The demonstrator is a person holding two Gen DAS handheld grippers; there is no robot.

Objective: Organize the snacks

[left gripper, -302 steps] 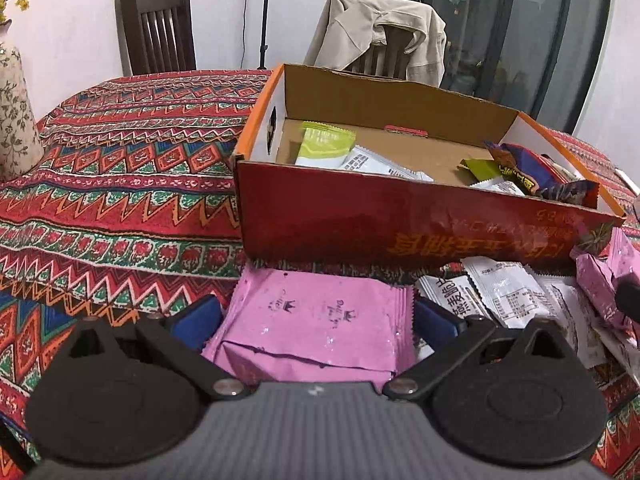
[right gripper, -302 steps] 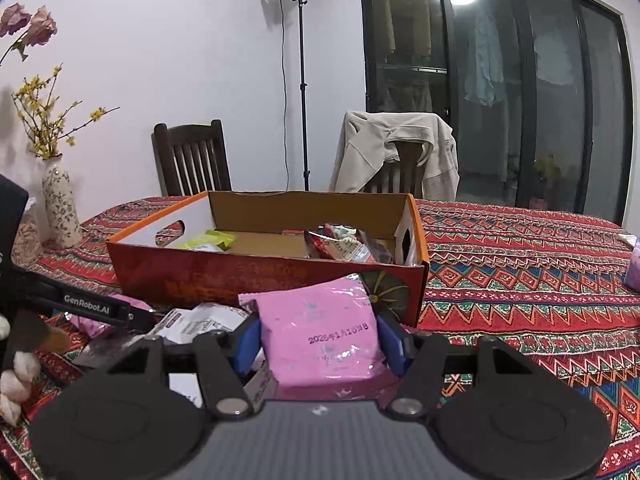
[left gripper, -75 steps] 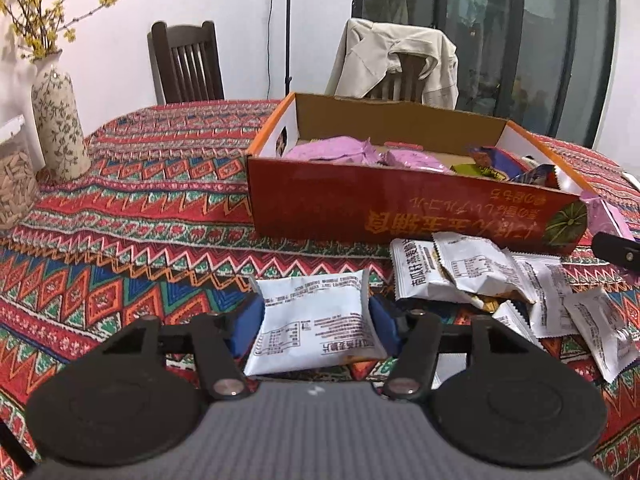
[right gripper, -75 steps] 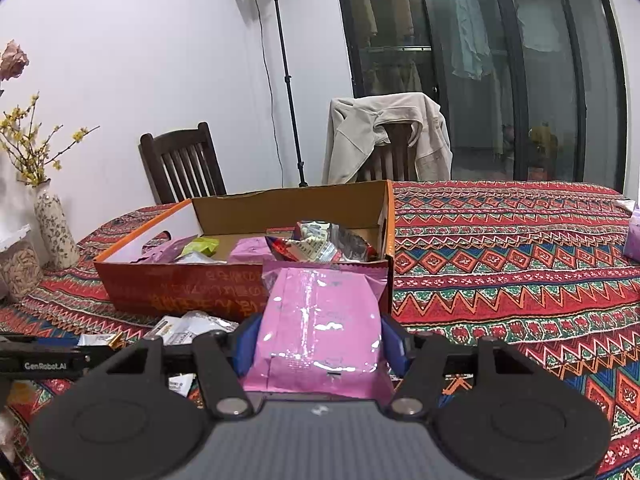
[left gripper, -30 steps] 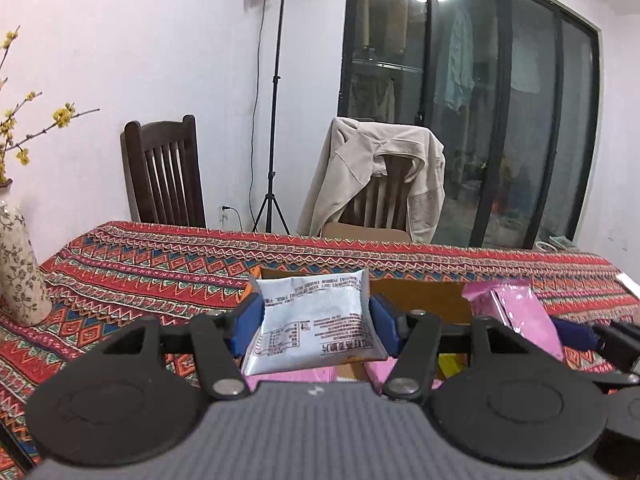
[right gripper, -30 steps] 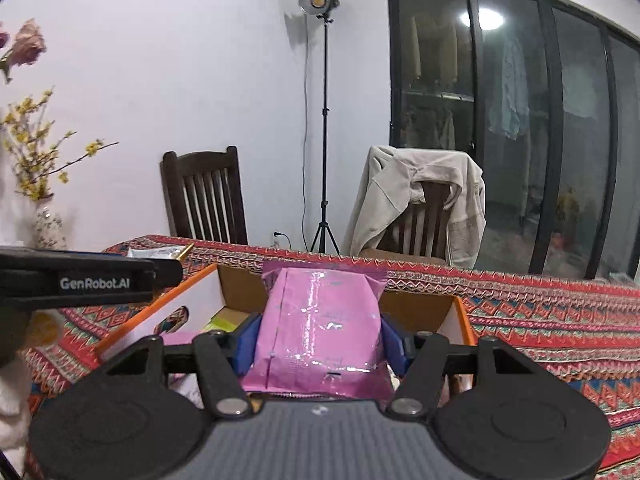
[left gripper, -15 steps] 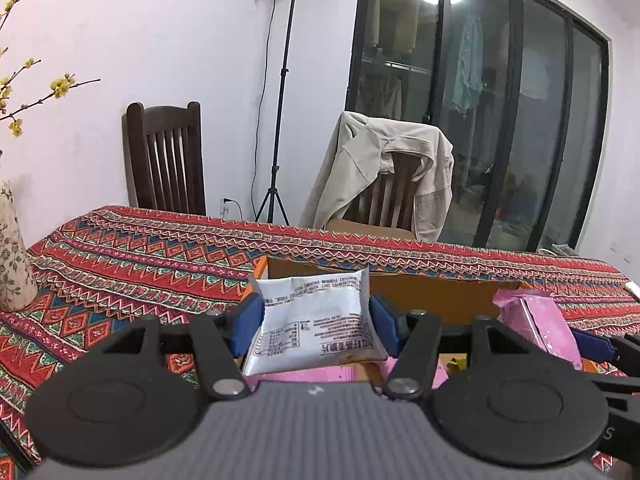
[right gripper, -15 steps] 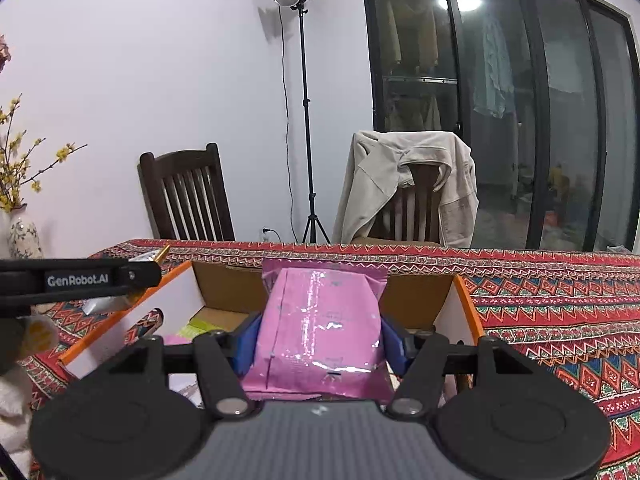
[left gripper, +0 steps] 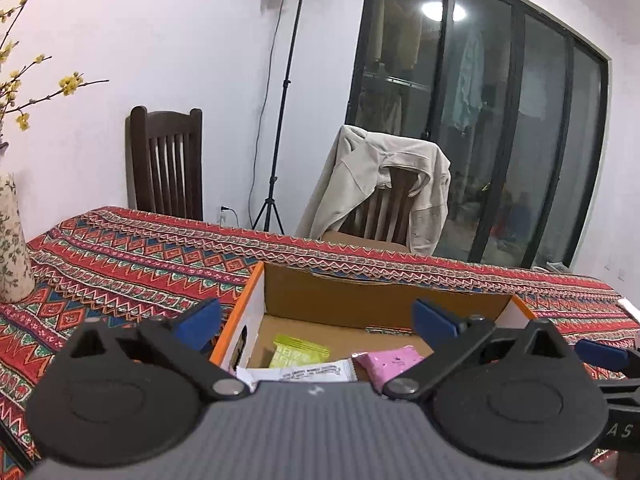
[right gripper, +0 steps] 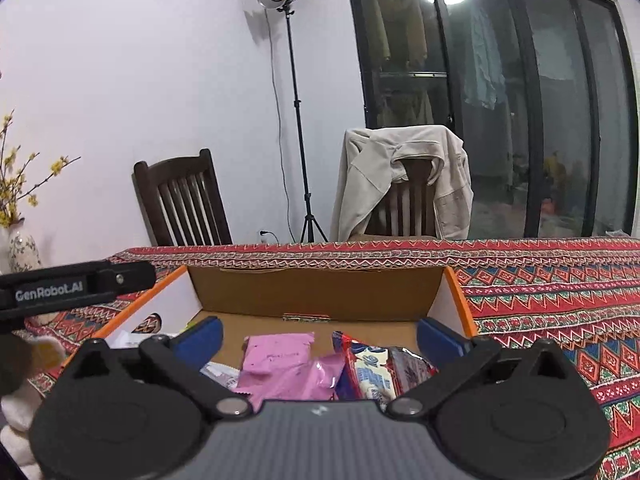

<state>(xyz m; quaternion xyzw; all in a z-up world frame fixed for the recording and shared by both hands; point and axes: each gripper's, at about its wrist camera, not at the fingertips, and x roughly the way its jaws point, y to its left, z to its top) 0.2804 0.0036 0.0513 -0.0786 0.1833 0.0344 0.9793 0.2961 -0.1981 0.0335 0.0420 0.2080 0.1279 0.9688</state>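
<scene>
Both jaws have just been opening and now stand spread with nothing between them: the white packet (left gripper: 298, 374) is out of the left gripper (left gripper: 316, 320), the pink packet (right gripper: 280, 354) out of the right gripper (right gripper: 320, 334), and both lie in the box (left gripper: 360, 298) on the counter (left gripper: 132, 248). Packets look light, soft, crinkly, probably slick foil. Best hold is across the flat body or a sealed edge, squeezing gently so the contents don't crush. Green packet (left gripper: 298, 354) sits at far left; what else lies at the near wall is hidden.
</scene>
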